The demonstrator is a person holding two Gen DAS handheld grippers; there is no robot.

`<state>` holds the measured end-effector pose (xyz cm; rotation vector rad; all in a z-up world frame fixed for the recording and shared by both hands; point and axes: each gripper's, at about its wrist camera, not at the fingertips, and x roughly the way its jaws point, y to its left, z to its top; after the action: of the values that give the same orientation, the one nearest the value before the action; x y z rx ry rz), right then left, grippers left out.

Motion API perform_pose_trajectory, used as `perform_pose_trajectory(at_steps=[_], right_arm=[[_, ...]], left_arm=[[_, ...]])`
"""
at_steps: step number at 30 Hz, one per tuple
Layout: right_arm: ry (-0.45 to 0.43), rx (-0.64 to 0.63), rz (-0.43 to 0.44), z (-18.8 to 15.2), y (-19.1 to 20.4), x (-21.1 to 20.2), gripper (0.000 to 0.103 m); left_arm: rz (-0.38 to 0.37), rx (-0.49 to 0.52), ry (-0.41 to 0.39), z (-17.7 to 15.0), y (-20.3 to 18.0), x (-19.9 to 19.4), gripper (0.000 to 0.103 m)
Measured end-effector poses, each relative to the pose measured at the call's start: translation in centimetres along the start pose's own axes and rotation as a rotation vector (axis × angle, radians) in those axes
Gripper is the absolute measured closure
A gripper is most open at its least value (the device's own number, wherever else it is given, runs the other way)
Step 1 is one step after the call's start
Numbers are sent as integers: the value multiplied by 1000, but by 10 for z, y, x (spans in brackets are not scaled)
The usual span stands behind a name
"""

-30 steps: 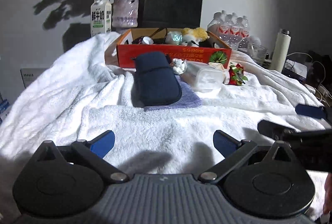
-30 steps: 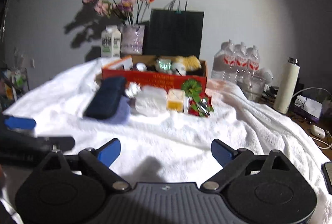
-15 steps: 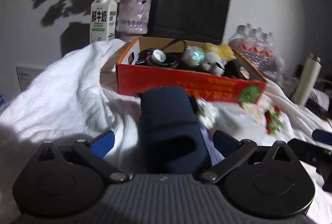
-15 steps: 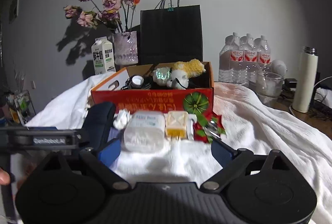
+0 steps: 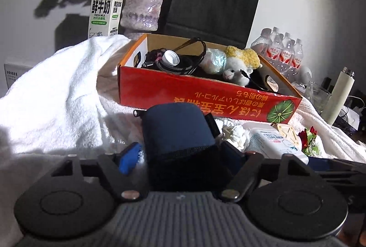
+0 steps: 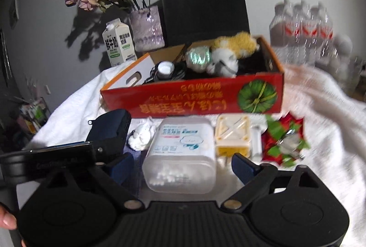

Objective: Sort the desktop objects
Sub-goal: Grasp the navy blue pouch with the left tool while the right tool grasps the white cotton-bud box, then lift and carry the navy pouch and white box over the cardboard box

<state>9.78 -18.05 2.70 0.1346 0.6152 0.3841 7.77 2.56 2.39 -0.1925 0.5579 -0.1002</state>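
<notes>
Navy pouch: lower centre of the left wrist frame, lying on the white towel, its near end between the spread fingers of the left hand-held gripper; whether the blue pads touch it cannot be told. Clear plastic tub of cotton swabs: lower centre of the right wrist frame, between the wide-open fingers of the right hand-held gripper, not clasped. Crumpled white tissue: between pouch and tub. Small yellow box: just right of the tub. Red and green foil ornament: right of the yellow box. Red cardboard box: mid-frame behind this row, holding a plush sheep, cables and a white-capped bottle. Milk carton, flower vase, black paper bag: upper frame, against the wall. Water bottles, white flask: right edge.
</notes>
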Motion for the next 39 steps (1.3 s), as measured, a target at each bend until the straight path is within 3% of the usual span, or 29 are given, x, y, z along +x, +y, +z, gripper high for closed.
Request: perform_pose_trajectory(at_steps=[4,8,9,10,11,13,14,18,20,22,23,25,28,30,34,36,37,39], right_arm=[[14,24,-6,-2,-5,6,35],[-23,2,-34,-2,0,-5,39],[-41,0,-36,-2,1,-11,39],[-55,-6,-41,-2,2,-18,40],[-68,-21,-44,-1,4,-25,40],[-94,-45,-55,-4,8,-43,40],[-109,-49,-58,-6,8,-52,40],[-123,-94,-55,-23,12,-88,40],[-115,-119,-62,-36,13,-104,40],[-96,-129,-75,-50,12,-116,40],[-87,-133,-84,-57,11,-121,40],[-66,-144,-91,-69,9,-127,40],[-37,-131,-93,-79,2,-125,40],[-29,-124,-87,-80,-1,-122,38],[-66,-96,-63,-78,0,-115,23],[-53,-94,-77,-75,3,-104,25],[-43,-105,-90,-74,6,-99,38],[-50,-117,-105,-73,8,-95,38]], left_arm=[[-19,-30,-6,2,4,-7,37],[-34,-47,-23,4,7,-22,40],[-36,-45,-31,3,7,-28,47],[-45,-43,-39,4,7,-35,68],[-44,-50,-46,5,7,-43,72],[-45,-25,-83,7,5,-62,102],[-39,-5,-99,6,4,-71,102],[-31,49,-67,-7,1,-88,100],[-32,84,-40,-14,-4,-84,88],[-26,119,-15,-18,-10,-76,23],[-31,135,-15,-19,-13,-70,15],[-27,180,1,-20,-19,-55,18],[45,190,29,-18,-22,-24,20],[23,160,63,-17,-16,-10,32],[-11,108,44,-15,-7,-17,43],[-2,82,17,-16,-6,-30,44],[1,87,0,-15,-8,-37,44],[-4,85,-32,-14,-8,-56,44]])
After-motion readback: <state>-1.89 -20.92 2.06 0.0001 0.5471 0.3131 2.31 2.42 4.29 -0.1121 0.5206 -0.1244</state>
